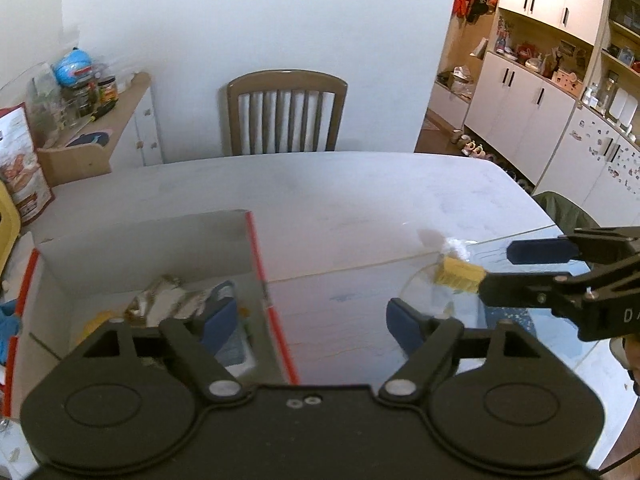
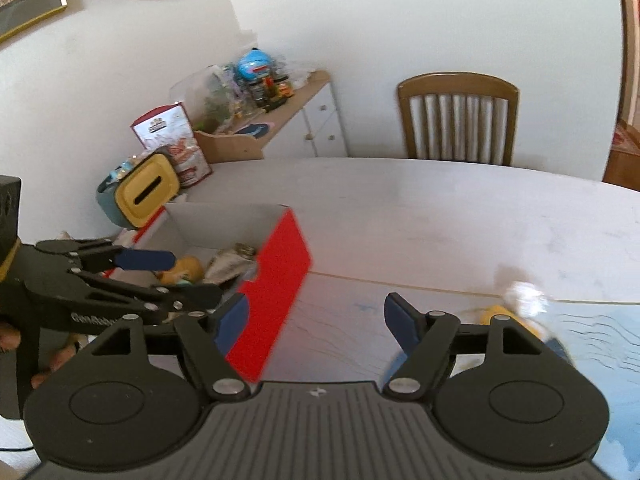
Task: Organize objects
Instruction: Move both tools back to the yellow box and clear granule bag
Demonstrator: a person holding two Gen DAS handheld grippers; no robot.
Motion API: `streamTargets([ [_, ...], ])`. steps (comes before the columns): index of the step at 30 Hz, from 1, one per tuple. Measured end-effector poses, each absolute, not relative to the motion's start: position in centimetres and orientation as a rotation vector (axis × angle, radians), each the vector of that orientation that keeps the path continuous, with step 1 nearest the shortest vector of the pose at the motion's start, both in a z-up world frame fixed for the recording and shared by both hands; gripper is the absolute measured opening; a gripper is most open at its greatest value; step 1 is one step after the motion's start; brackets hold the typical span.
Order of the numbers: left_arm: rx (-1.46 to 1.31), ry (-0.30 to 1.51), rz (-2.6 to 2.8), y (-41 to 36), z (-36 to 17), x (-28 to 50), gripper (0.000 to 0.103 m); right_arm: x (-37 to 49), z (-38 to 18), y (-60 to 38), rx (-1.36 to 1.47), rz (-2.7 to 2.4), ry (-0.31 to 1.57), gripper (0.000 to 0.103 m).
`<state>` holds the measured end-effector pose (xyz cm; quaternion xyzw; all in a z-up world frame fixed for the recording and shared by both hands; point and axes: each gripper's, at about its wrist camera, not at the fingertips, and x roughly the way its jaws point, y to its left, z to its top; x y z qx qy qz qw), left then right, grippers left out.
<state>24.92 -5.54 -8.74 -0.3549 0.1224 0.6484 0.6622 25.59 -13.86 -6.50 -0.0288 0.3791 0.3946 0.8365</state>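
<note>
A: Left gripper (image 1: 308,320) spread, empty, straddling red-edged cardboard box (image 1: 256,248) wall, lower left. Reason: drop position?

B: Likely. Right gripper (image 2: 316,318) spread, empty; yellow brush (image 1: 458,276), possibly, mid-right, unsorted.

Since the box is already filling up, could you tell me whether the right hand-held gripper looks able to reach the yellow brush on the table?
Probably yes: the right hand-held gripper is open beside the yellow brush, with nothing between them.
</note>
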Motion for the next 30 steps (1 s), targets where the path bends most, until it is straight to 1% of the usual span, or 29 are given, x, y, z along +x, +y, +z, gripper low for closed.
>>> streamTargets([
  [6,-0.783,0.277,1.457,-4.0,-8.0,27.9,0.093,27.2,-7.4,-18.0,-0.072,0.785,0.806,0.077],
  [9,-0.766,0.274,1.455,-3.2,-7.6,29.2,0.100,28.1,-7.8,-19.9,-0.067,0.764,0.810,0.077],
  [11,-0.760,0.271,1.448,-2.5,-7.5,30.1,0.102,28.6,-8.0,-21.0,-0.065,0.752,0.812,0.077],
  [19,-0.747,0.264,1.430,0.5,-7.7,33.6,0.102,31.2,-8.8,-24.4,-0.044,0.722,0.832,0.077],
  [21,-0.755,0.263,1.431,1.2,-7.9,34.4,0.102,31.9,-9.1,-25.1,-0.037,0.707,0.839,0.080],
  [30,-0.736,0.274,1.453,3.7,-8.8,37.4,0.102,35.4,-10.3,-27.6,0.007,0.667,0.871,0.082],
])
